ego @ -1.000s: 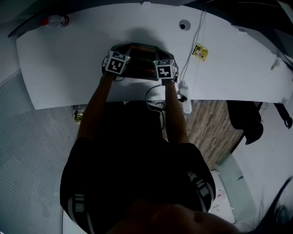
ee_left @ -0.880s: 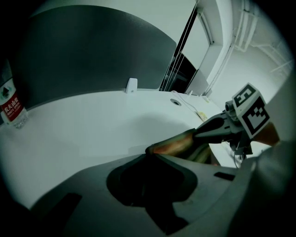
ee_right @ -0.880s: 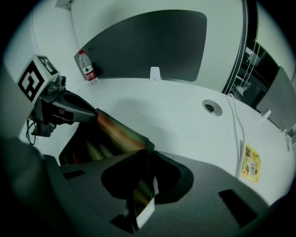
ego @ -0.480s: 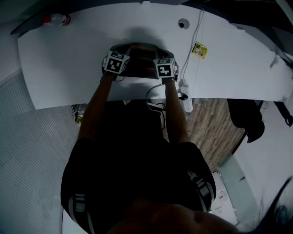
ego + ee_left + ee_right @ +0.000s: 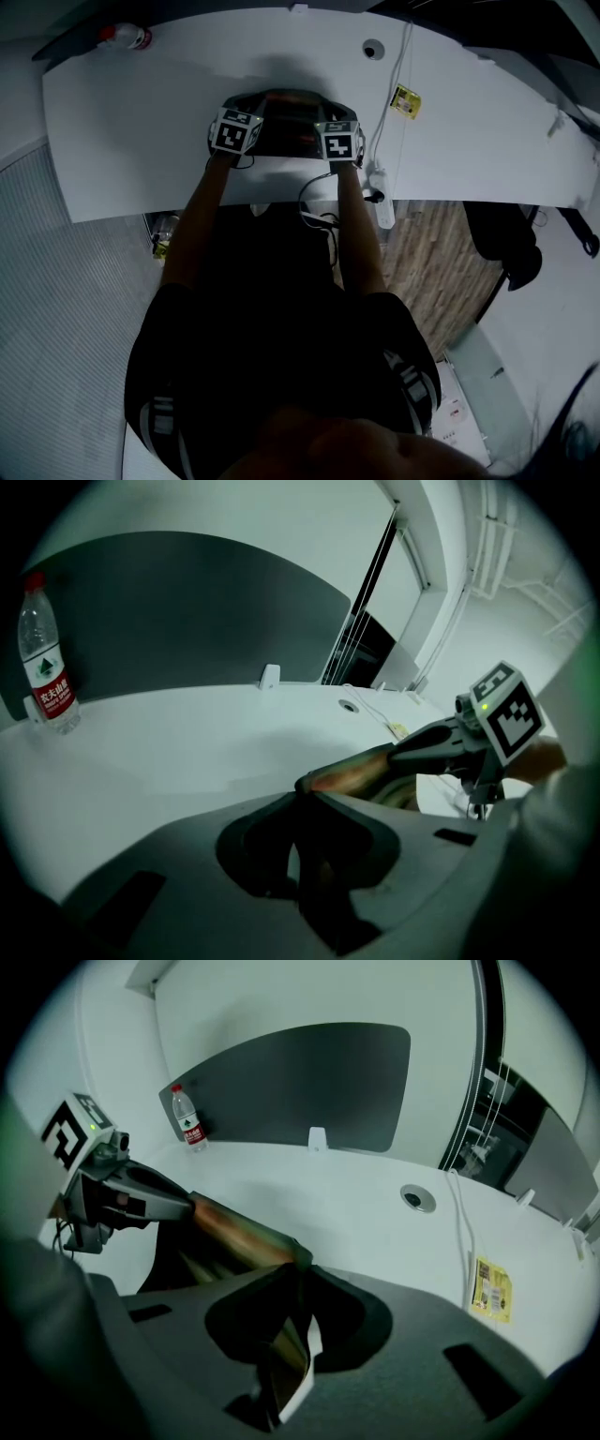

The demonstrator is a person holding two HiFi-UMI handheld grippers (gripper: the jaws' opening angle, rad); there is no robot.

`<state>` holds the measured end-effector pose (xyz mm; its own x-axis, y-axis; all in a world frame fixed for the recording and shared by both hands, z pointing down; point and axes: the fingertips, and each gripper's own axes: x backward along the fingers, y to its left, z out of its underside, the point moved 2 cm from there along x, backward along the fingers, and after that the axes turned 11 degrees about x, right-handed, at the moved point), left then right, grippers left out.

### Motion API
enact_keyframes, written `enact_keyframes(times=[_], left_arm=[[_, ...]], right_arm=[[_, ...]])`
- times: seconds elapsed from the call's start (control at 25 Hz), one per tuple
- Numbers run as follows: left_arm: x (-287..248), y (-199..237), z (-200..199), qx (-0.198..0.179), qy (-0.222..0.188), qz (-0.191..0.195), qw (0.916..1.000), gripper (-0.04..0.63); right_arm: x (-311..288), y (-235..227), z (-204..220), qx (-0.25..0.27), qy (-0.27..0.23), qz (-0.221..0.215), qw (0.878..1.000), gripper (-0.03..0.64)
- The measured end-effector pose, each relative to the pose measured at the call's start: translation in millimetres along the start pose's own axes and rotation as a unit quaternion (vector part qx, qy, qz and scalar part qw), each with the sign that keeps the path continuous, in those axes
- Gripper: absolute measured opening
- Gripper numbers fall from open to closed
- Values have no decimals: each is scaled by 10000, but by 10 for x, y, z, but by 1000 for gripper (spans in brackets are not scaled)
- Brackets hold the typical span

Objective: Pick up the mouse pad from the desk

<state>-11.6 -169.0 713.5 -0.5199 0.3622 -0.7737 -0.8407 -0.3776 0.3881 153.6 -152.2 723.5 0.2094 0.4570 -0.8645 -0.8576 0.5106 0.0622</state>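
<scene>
Clamping opposite ends of the mouse pad (image 5: 234, 1230), the left gripper (image 5: 305, 794) and right gripper (image 5: 298, 1274) each pinch its edge; it hangs between them over the desk (image 5: 141, 122). Best to raise both ends evenly, so neither slips free; the bottle (image 5: 45, 672) stands well apart.

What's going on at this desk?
A person stands at the white desk with a gripper in each hand. The left gripper and the right gripper are both shut on the mouse pad, one towards each end, so the pad spans between them. It looks raised off the desk, with a shadow under it, though I can't tell if its far edge is clear. A water bottle stands at the far left corner, untouched.
</scene>
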Motion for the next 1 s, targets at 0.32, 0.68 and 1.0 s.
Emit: enact_keyframes(times=[0.32,0.68,1.0], left_arm=[[277,-28,-44,41,-326,26,9995,42],[593,-108,-138,-91,-700,37,9975,41],[856,-183,-241,-116,-1103,60,9938,41]], right_arm=[[231,72,-161,0,-350,155,9993,44],[525,143,-334,-69,-732,326,9968,40],[789,170,-482,-261,-1124,461,9923,38]])
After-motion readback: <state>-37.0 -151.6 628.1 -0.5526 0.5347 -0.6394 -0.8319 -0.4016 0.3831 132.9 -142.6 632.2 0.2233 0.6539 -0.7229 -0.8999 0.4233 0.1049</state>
